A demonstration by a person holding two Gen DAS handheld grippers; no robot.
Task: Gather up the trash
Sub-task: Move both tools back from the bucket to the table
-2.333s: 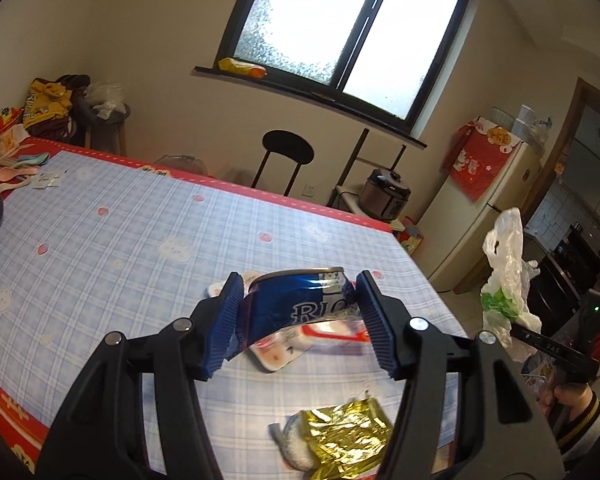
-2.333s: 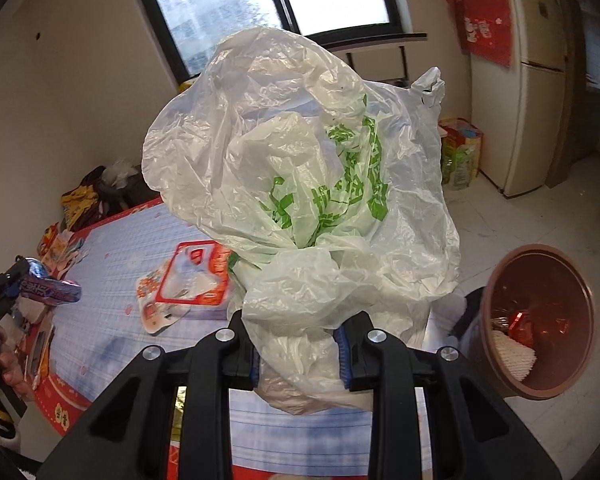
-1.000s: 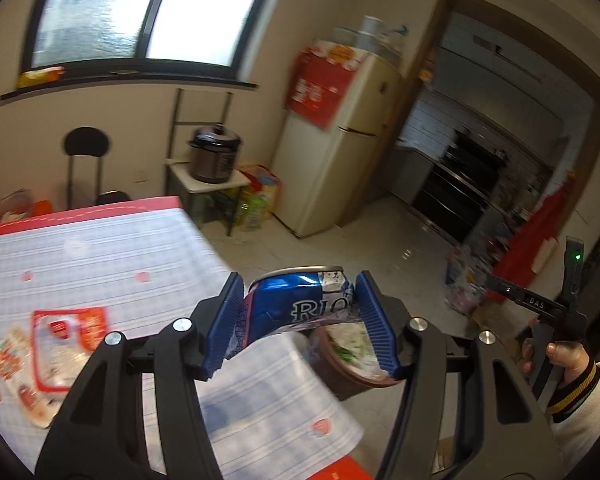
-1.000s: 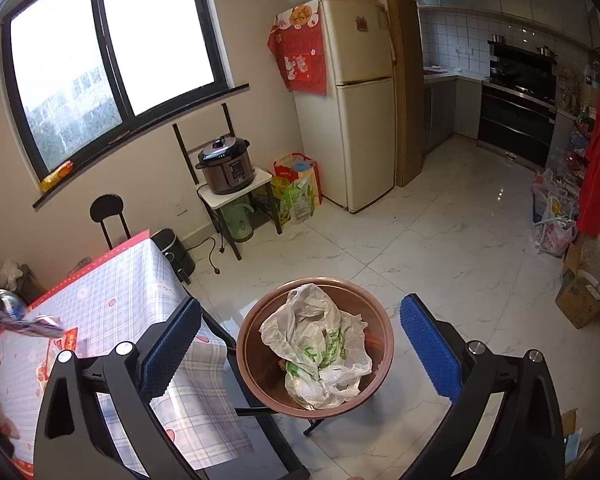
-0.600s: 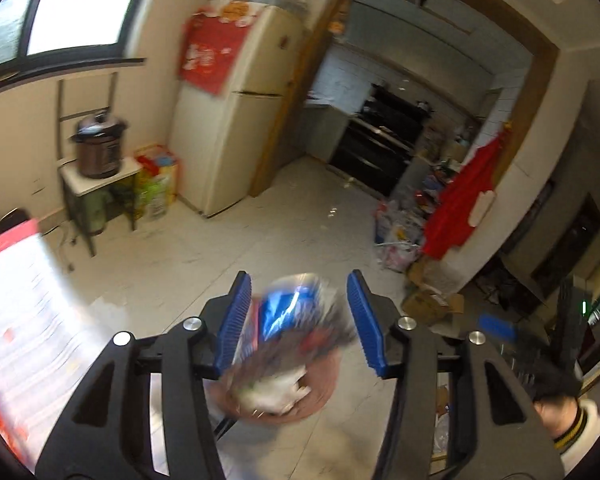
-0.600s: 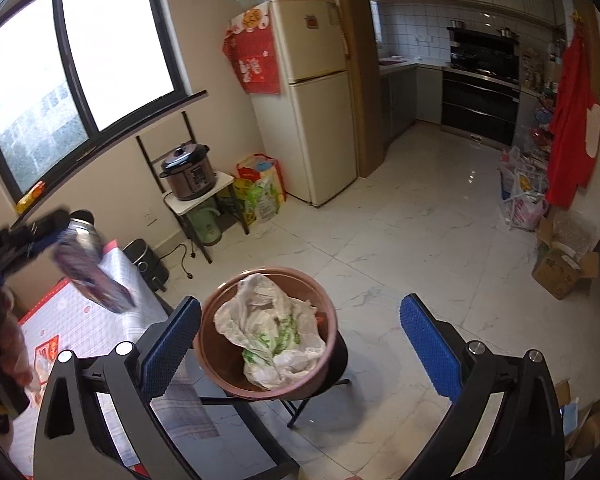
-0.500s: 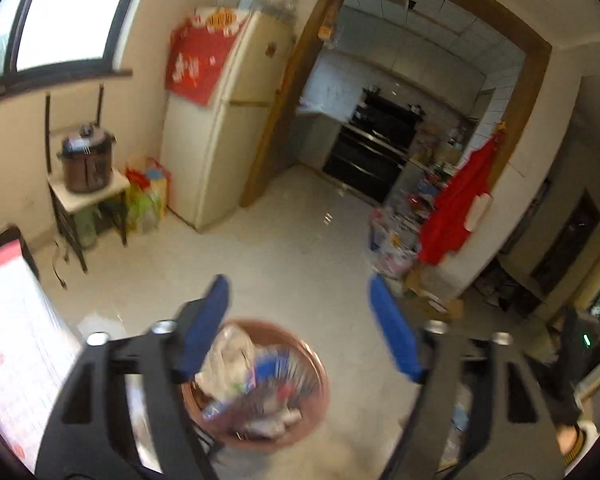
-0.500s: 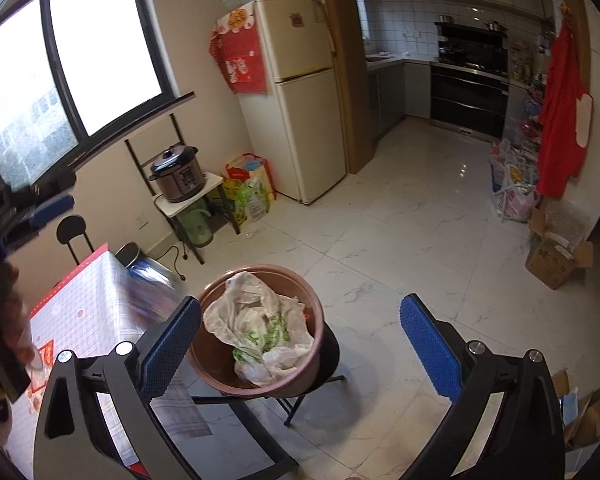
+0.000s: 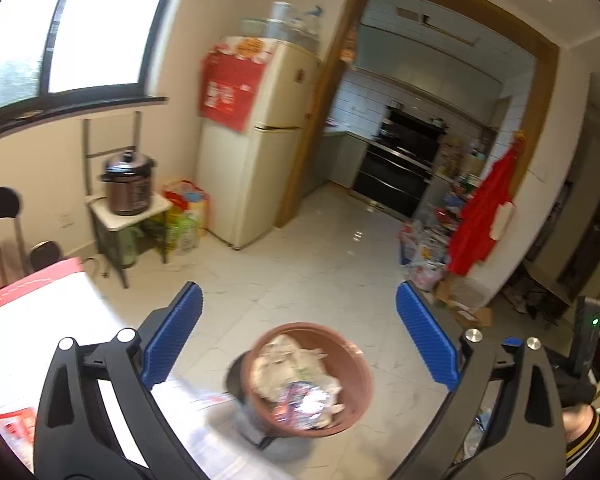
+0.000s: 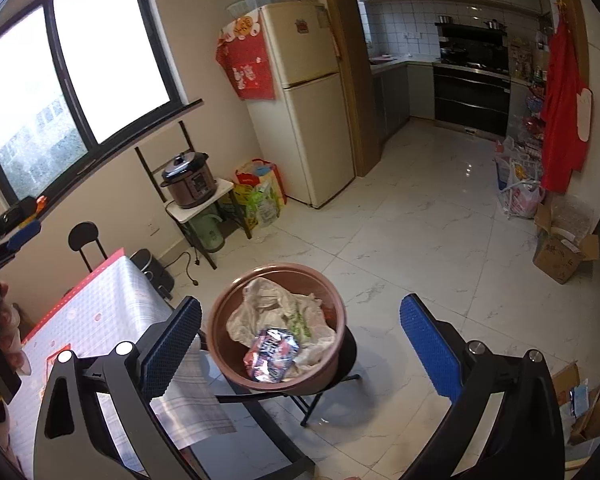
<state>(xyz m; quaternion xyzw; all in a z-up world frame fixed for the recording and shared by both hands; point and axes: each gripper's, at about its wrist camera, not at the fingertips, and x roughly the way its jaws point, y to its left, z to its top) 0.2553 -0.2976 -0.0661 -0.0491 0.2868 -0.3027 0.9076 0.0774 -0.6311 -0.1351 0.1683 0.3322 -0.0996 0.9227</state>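
- The left tool (image 9: pixel 298 338) is spread wide, its 2 blue pads far apart, and it holds nothing.
- The right tool (image 10: pixel 300 340) is equally wide open and empty.
- In both views the brown bin (image 10: pixel 220 320) sits between the pads, on a dark folding stand on the floor.
- In the right view, the crushed can (image 10: pixel 271 354) lies in the bin at about 6 o'clock, resting on the white bag (image 10: pixel 256 306) with green print.
- In the left view the bin (image 9: pixel 360 364) is blurred; the can (image 9: pixel 300 402) shows as a shiny smear near its 6 o'clock rim, on the bag (image 9: pixel 284 360).
- The bench (image 10: pixel 100 312), under a checked cloth, stands just beside the bin at 9 o'clock.
- A fridge (image 10: pixel 304 100) stands at 12 o'clock by the wall, with a cooker (image 10: pixel 188 180) on a small stand at 10 o'clock.
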